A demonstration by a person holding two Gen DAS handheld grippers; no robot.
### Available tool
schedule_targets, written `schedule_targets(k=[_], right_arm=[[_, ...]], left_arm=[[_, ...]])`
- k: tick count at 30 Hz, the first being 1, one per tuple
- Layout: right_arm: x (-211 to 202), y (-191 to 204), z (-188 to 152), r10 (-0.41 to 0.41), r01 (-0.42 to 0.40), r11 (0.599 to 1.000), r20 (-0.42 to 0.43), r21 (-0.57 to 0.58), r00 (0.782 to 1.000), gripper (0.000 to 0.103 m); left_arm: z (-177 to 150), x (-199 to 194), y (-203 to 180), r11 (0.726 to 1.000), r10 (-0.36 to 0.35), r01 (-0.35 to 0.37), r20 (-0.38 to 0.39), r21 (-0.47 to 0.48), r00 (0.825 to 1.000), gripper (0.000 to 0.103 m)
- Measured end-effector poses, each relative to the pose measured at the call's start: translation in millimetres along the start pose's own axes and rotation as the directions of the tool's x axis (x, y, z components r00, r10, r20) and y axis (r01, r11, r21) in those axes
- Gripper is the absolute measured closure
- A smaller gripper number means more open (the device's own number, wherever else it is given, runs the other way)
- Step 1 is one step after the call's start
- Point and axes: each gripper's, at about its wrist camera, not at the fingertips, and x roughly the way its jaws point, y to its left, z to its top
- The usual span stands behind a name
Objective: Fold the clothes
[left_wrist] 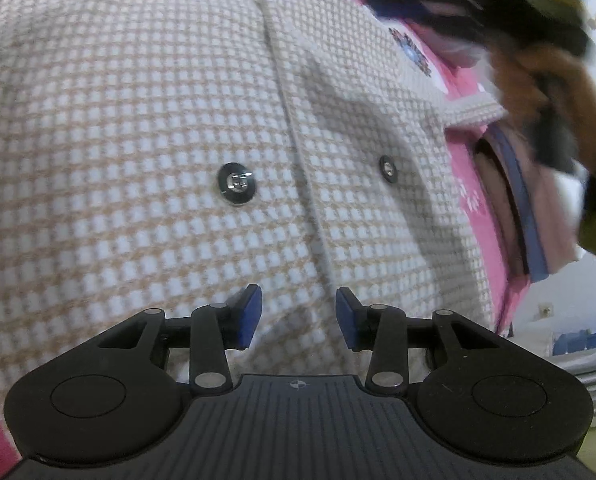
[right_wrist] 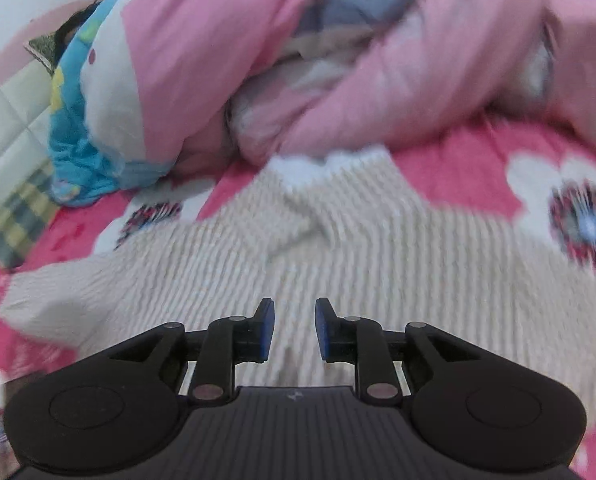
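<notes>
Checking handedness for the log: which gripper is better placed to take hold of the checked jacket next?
Probably the left gripper: it hangs open close over the checked jacket, near its buttons. The right gripper looks along the jacket's edge.

The place was a home bedroom. A bed carried a bright pink sheet (right_wrist: 458,168) printed with large white flowers, and a rumpled pink quilt (right_wrist: 202,52) lay heaped along its far side beside a blue patterned cloth (right_wrist: 74,152). A pale quilted cover (right_wrist: 10,120) showed at the left edge. A beige checked garment (left_wrist: 138,120) with metal snap buttons (left_wrist: 237,182) lay spread on the bed.
</notes>
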Motion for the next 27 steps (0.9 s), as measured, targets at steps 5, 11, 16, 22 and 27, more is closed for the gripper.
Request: schedule_targets(k=[5,11,16,22,27], right_arm=[[27,-5,-41,0.003,-0.006,1.0,-0.15,-0.023,0.989,0.079],[58,13,-66,-0.099,0.091,0.995,-0.208,-0.048,0.973,0.079],[3,8,-65,-0.14,0.148,0.987,-0.131,0.057,0.982,0.078],[-85,-35,-69,-0.247,0.243,0.943,-0.009,0.228,0.969,0.076],[-167,-93,-61,-0.431,0.348,0.863,0.175,0.366,0.885,0.064]], left_arm=[[2,-6,20,0.999,0.013,-0.013,0.005,-0.037,1.0,0.063],[8,-18,18,0.998,0.035,-0.032,0.049,-0.047,0.998,0.061],[25,-18,1,1.0,0.027,-0.025,0.108,-0.019,0.994,0.061],[57,10,-35,0.999,0.016,-0.023,0.15,0.041,0.989,0.061],[72,30,-63,0.996,0.03,-0.043,0.167,0.077,0.986,0.061]])
